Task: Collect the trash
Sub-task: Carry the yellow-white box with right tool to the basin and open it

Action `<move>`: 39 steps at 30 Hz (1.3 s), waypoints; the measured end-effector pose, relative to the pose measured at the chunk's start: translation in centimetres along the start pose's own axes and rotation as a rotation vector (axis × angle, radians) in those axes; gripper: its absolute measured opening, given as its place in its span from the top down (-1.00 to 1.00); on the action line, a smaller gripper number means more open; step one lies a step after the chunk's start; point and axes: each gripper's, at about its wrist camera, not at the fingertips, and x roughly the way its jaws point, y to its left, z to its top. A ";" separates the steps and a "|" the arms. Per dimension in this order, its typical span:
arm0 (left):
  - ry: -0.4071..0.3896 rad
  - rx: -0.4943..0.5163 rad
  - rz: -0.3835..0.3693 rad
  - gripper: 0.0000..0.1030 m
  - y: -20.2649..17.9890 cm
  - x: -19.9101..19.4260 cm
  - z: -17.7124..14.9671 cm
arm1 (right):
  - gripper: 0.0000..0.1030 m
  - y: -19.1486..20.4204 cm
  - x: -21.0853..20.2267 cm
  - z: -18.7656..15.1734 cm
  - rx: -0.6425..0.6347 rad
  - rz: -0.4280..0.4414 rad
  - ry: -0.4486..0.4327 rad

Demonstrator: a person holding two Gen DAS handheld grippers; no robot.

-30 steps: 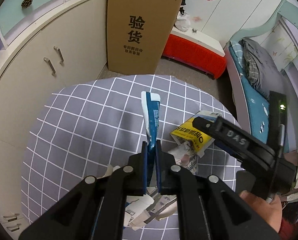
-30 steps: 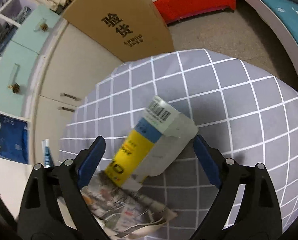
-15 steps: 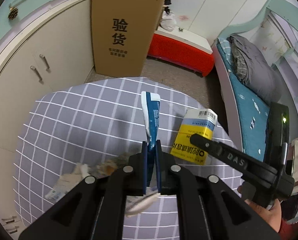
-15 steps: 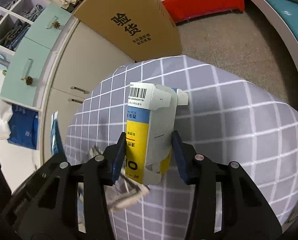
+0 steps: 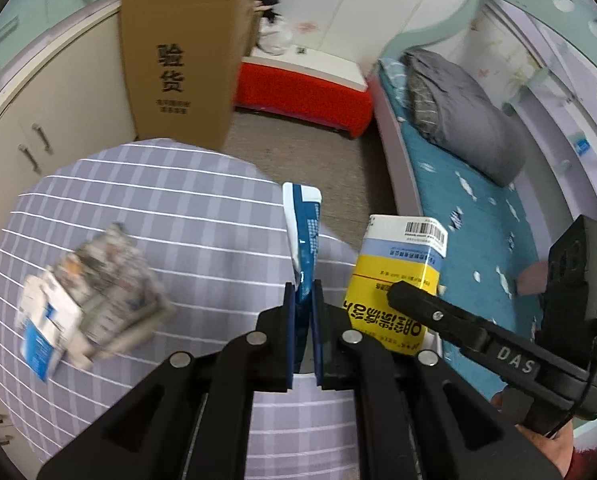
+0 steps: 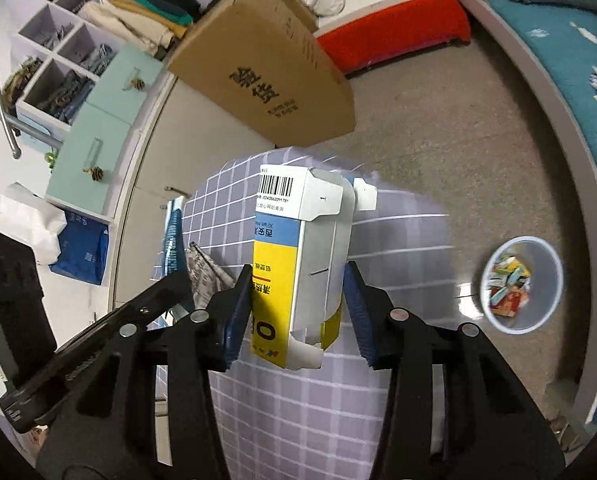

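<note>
My left gripper [image 5: 303, 304] is shut on a flat blue packet [image 5: 304, 232] that stands up from its pads above the table edge. My right gripper [image 6: 298, 300] is shut on a yellow, blue and white carton [image 6: 298, 240] with a barcode on top, held upright in the air. In the left wrist view that carton [image 5: 398, 272] hangs just right of the packet. On the grey checked tablecloth [image 5: 178, 200] lie a crumpled newspaper [image 5: 110, 280] and a white and blue box [image 5: 46, 328]. A round pale bin [image 6: 554, 264] with several wrappers inside stands on the floor to the right.
A tall cardboard box [image 5: 178, 68] leans on cream cabinets [image 5: 38, 148] behind the table. A red bench [image 5: 302, 96] sits at the back and a bed with a teal sheet [image 5: 458, 200] runs along the right. Brown floor [image 6: 438, 140] lies between table and bed.
My right gripper shut on the carton and lifted it off the newspaper. Both grippers rose and swung right towards the table edge; the paper pile now lies far left and the bin has come into view.
</note>
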 end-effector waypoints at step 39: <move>0.093 0.332 -0.083 0.86 -25.7 3.8 -6.2 | -0.40 -19.8 -18.3 -2.3 0.131 -0.119 -0.214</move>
